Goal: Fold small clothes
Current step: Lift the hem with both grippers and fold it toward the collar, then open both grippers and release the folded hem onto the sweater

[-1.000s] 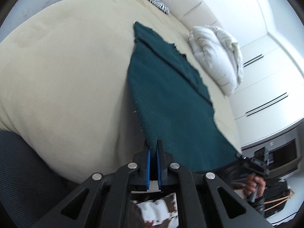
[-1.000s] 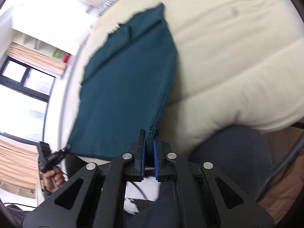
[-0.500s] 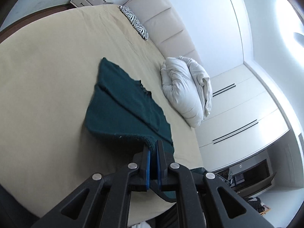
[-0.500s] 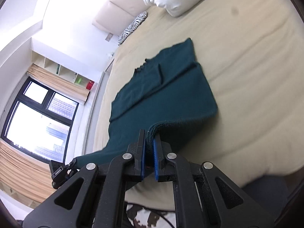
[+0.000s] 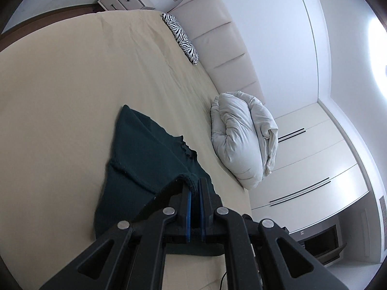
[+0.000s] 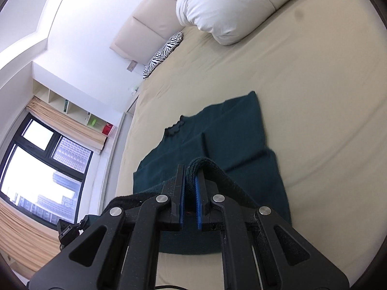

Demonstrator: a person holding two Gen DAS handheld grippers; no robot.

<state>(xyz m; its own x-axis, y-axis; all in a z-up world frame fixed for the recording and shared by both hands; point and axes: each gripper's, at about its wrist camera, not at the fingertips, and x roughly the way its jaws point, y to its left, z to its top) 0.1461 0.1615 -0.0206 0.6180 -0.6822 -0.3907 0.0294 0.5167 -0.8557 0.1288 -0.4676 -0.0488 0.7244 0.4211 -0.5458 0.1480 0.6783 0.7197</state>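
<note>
A dark teal knitted garment (image 5: 135,159) (image 6: 237,130) lies on the beige bed, its far half flat with a scalloped neckline toward the headboard. Its near hem is lifted and doubled over the flat part. My left gripper (image 5: 194,185) is shut on one corner of that hem, the cloth bunched between its blue pads. At the other corner my right gripper (image 6: 190,169) is shut on a thick roll of the same hem. The left gripper's black body (image 6: 70,229) shows at the lower left of the right wrist view.
The beige bed (image 5: 60,84) (image 6: 314,96) spreads wide around the garment. A rumpled white duvet (image 5: 241,142) (image 6: 232,7) and a zebra-striped pillow (image 5: 181,38) (image 6: 164,50) lie near the padded headboard (image 5: 217,38). A window (image 6: 41,176) and white wardrobes (image 5: 314,164) stand off the bed.
Both grippers have carried the near hem up and forward over the bed toward the headboard. The garment, earlier stretched long toward me, is now doubled over itself.
</note>
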